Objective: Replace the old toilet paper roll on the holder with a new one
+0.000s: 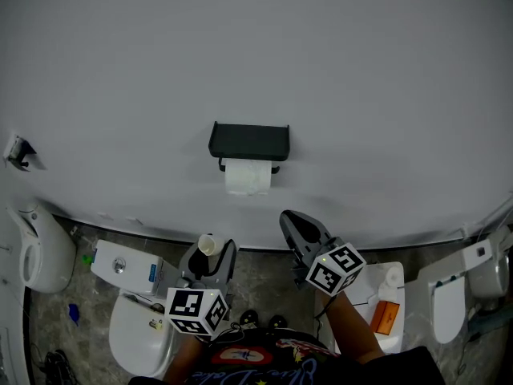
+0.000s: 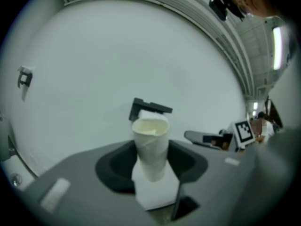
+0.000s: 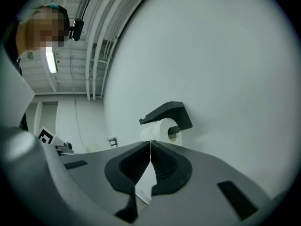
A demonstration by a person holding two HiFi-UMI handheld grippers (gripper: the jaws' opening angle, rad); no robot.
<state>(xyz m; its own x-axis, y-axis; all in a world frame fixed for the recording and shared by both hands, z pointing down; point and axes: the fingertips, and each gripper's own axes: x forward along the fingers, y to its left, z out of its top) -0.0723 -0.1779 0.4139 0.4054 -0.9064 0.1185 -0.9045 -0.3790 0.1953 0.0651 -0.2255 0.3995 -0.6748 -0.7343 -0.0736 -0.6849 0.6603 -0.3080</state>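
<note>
Left gripper (image 1: pixel 216 255), below-left of the holder (image 1: pixel 248 140), clamps a near-bare cardboard tube (image 2: pixel 150 147) upright. Tube is likely light and crushable, so grip mid-wall, gently. Paper roll (image 1: pixel 248 177) hangs under the holder's shelf. It looks soft, best taken across its ends. Right gripper (image 3: pixel 150 145), below-right of the holder, is closed and empty.

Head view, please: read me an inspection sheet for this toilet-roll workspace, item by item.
Surface: white wall behind the holder.
Job's things: black holder carrying a toilet paper roll; cardboard tube upright.
Clutter: orange box lower right; blue object on the floor.
Grippers: left tongs grip the cardboard tube; right tongs shut, empty.
Cables: nothing seen.
Surroundings: toilet lower left; grey floor.
</note>
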